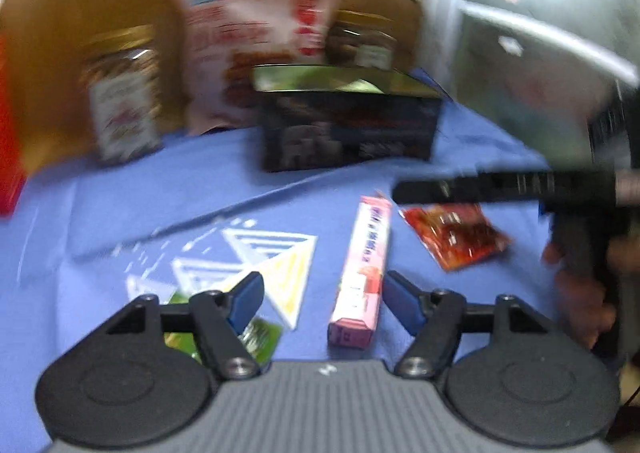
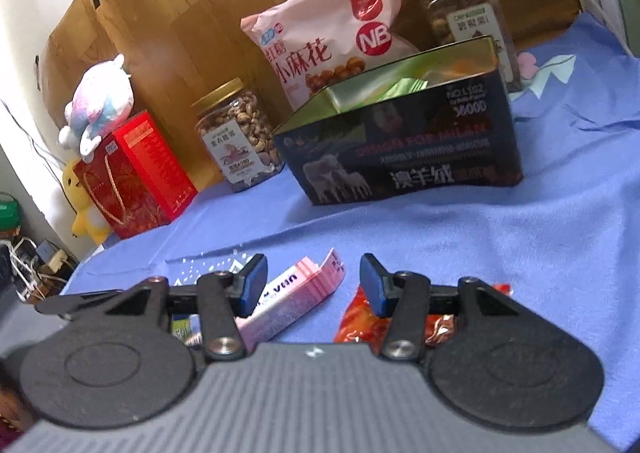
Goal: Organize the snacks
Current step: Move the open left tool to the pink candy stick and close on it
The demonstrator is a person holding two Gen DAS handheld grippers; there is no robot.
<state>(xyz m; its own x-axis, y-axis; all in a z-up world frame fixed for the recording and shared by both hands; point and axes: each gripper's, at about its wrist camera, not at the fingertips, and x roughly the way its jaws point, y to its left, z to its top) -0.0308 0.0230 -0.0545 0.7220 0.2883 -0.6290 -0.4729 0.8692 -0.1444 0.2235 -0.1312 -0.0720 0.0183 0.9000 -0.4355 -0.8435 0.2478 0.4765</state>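
On the blue cloth (image 2: 460, 237), both the left gripper (image 1: 322, 295) and right gripper (image 2: 313, 279) gape empty, so either could nudge the pink box (image 1: 362, 273) askew.

Green packet (image 1: 256, 337) half hidden under left tongs (image 1: 320, 299) (view blurred).

Blue cloth (image 2: 500, 237) under open tin (image 2: 400, 141), pink box (image 2: 288, 301), red packet (image 2: 352, 321).

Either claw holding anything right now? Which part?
Nothing held. The left claw and right claw are both open above the blue cloth; the pink box lies loose.
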